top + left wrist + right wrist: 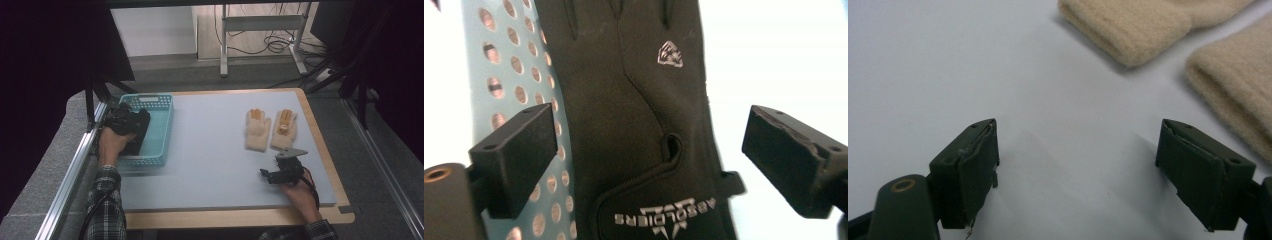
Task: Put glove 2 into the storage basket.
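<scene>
While left tool point(644, 160) stands spread over black fabric glove point(634, 125) in perforated teal plastic basket point(162, 125), right tool point(1078, 170) spread too (nothing between), near cream knitted gloves point(270, 130) on table point(210, 150)

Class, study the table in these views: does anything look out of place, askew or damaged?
Nothing is spilled or damaged. The black glove lies in the teal basket between the left tool's open jaws, with one edge seeming to hang past the basket's side. The two cream gloves lie neatly side by side.
</scene>
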{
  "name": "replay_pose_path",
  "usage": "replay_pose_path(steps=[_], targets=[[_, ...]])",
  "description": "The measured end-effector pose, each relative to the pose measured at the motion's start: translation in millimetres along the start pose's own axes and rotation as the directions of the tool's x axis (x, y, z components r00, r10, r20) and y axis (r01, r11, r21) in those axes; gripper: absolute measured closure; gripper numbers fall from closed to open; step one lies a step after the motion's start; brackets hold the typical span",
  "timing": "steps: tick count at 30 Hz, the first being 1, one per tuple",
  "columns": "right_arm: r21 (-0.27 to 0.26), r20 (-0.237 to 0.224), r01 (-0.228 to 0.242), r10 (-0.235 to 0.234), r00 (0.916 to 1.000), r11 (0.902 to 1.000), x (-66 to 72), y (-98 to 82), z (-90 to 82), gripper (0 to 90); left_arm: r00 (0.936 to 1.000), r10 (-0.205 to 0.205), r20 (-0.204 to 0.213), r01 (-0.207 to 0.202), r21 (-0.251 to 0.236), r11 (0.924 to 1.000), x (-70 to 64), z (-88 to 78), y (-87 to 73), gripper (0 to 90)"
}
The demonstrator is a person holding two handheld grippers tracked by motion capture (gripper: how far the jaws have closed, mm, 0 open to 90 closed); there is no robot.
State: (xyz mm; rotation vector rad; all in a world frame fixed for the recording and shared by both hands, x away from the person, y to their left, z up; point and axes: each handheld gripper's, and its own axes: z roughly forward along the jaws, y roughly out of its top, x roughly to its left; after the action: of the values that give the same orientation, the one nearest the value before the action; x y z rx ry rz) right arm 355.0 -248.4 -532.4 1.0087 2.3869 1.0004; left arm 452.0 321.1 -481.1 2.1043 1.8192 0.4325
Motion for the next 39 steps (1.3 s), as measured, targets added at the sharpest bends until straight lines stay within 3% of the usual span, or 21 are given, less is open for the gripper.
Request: replay_pose_path(steps=[5, 11, 18, 23, 31, 39], targets=[[-0.001, 0.000, 0.000, 0.000, 1.0000, 1.0000, 0.0, 0.0, 0.1, 17.1, 0.9970, -0.005, 0.078, 0.011, -0.068, 0.9977, 1.5, -12.9, -4.7, 5.0], [0.000, 0.000, 0.000, 0.000, 1.0000, 1.0000, 0.1, 0.0, 0.0, 17.1, 0.9923, 0.057, 0.110, -0.044, -0.119, 0.9919, -9.4, -24.0, -4.7, 2.6], [0.000, 0.000, 0.000, 0.000, 1.0000, 1.0000, 0.2, 0.0, 0.0, 17.1, 0.9792, 0.129, 0.156, -0.096, -0.207, 0.9736, -30.8, -38.4, -2.3, 1.1], [0.000, 0.000, 0.000, 0.000, 1.0000, 1.0000, 0.2, 0.0, -0.1, 17.1, 0.9637, 0.191, 0.187, -0.137, -0.265, 0.9543, -49.5, -46.9, 0.0, 0.0], [0.000, 0.000, -0.001, 0.001, 1.0000, 1.0000, 0.2, 0.0, -0.1, 17.1, 0.9383, 0.283, 0.198, -0.209, -0.327, 0.9217, -80.7, -59.5, 2.4, 0.0], [0.000, 0.001, 0.000, 0.000, 1.0000, 1.0000, 0.2, -0.1, -0.1, 17.1, 0.9042, 0.353, 0.240, -0.249, -0.374, 0.8932, -110.0, -65.0, -4.0, 0.0]])
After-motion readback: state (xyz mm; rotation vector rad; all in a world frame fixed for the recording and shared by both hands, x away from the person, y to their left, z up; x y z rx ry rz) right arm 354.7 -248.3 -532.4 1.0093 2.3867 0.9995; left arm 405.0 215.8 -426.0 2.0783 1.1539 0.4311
